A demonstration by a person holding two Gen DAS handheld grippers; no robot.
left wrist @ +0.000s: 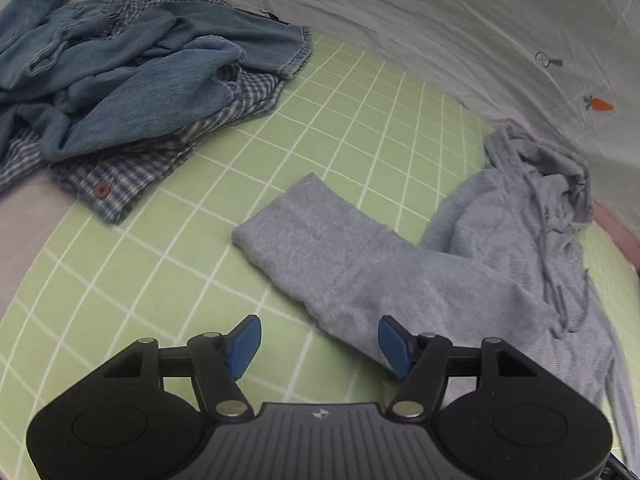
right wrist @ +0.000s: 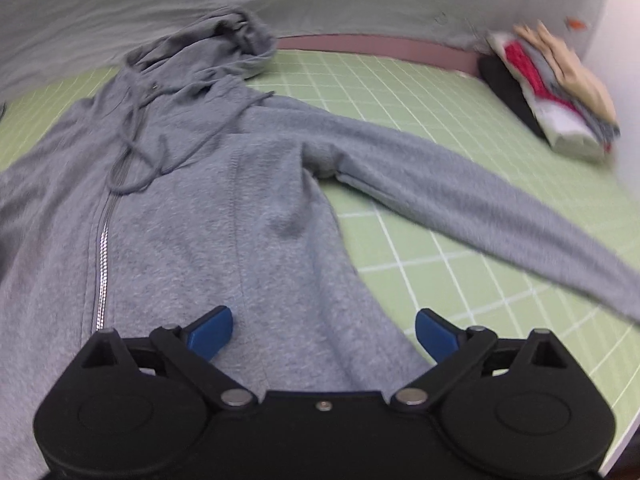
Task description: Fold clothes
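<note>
The grey zip hoodie (right wrist: 208,208) lies spread front-up on the green gridded mat (right wrist: 460,248), zipper closed and running down its middle, hood bunched at 12 o'clock toward the wrinkled white sheet (right wrist: 120,8). In the right wrist view one sleeve (right wrist: 460,196) stretches out flat toward 3 o'clock, well clear of the body. That layout suits folding: with the torso smoothed and the arms splayed, each sleeve can be brought across on its own.

The right tool (right wrist: 322,334) hovers over the lower body of the hoodie, its blue pads spread wide and holding nothing. It seems placed to take the side hem or the sleeve, though which one cannot be settled from here.

In the left wrist view the left tool (left wrist: 320,342) is likewise released, pads apart with only mat and cloth between them. The other sleeve (left wrist: 320,248) lies angled toward 10 o'clock, its cuff flat on the mat, and the tool's right pad sits just beside that sleeve's near edge.

No basket or bin shows. The clothes sit in two groups instead: a loose heap of blue denim and checked garments (left wrist: 128,80) at 10 o'clock in the left view, tumbled and unfolded, and a neat folded stack (right wrist: 556,92) at 2 o'clock in the right view, with red, white, beige and dark pieces. I judge the heap to be waiting and the stack to be finished work, the hoodie between them.
</note>
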